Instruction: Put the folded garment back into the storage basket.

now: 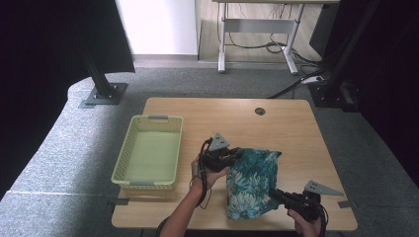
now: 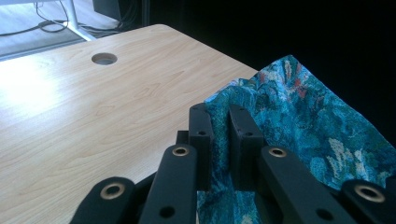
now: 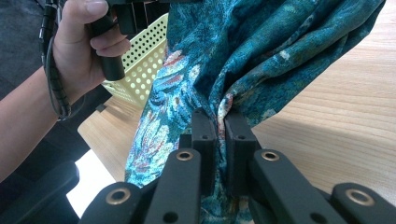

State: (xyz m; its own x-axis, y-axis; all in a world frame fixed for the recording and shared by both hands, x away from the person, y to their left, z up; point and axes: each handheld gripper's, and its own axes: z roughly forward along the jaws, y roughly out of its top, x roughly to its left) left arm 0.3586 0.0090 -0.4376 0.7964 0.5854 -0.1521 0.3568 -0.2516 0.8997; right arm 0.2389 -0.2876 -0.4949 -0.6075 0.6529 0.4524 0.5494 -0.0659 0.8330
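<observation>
Left gripper (image 1: 231,154): jaws clenched on the far-left edge of the teal floral cloth (image 1: 253,181), fabric pinched between the pads. Right gripper (image 1: 274,193): jaws clamped on a bunched fold at the cloth's near-right edge. Cloth held between the two grippers over the near-right part of the wooden table (image 1: 276,123). Yellow perforated basket (image 1: 126,163) stands left of the cloth, well apart from it.

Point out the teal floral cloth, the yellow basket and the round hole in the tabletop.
teal floral cloth (image 1: 252,185): high view, middle of the fabric.
yellow basket (image 1: 125,153): high view, left perforated wall.
round hole (image 2: 104,58): left gripper view, the hole's opening in the wooden tabletop.
</observation>
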